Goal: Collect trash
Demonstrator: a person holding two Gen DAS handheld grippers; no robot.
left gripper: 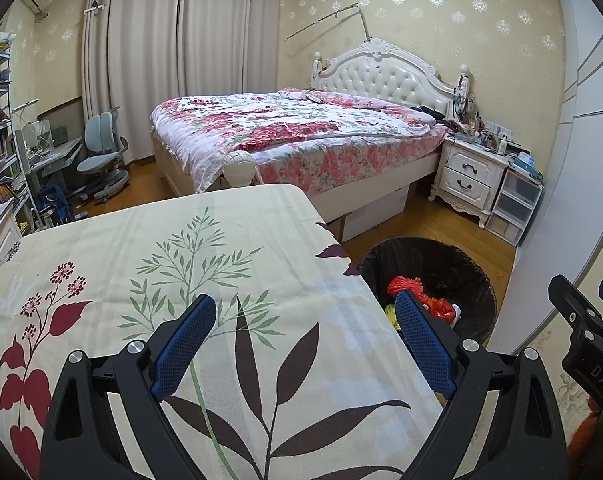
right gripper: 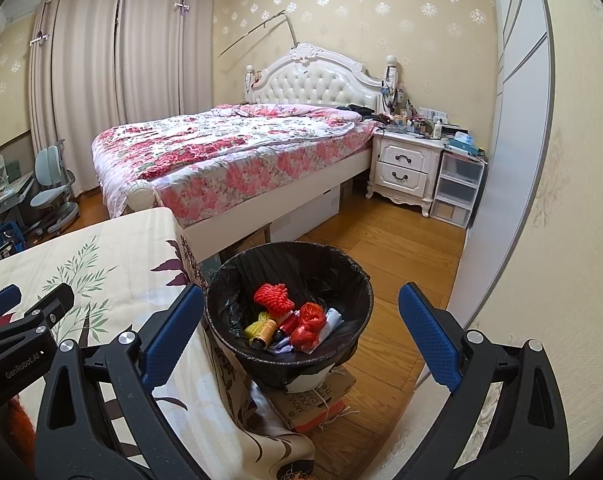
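Blue pads (left gripper: 183, 344) of the left gripper (left gripper: 307, 344) stood wide apart with nothing between them, released above the cloth (left gripper: 205, 280) with its leaf and flower print. Its left finger hung over the cloth; its right finger (left gripper: 423, 344) reached past the cloth's edge, and just beyond that fingertip sat the bin (left gripper: 473, 276), lined in black, with red netting showing inside.

From the right wrist view, the right gripper (right gripper: 301, 336) was likewise released, its fingers spread and empty. The bin (right gripper: 289, 280) lay directly between and just ahead of them, resting on cardboard boxes (right gripper: 317, 400) on the wood floor (right gripper: 401, 248). Inside it lay the trash (right gripper: 297, 320): red mesh balls, a yellow mesh piece, a spool of gold thread, a red spool and a white tube. Left of the left finger (right gripper: 173, 332), the left gripper's tips (right gripper: 33, 308) showed over the cloth (right gripper: 101, 264). Farther ahead stood a bed (right gripper: 229, 148) and a nightstand (right gripper: 405, 168).
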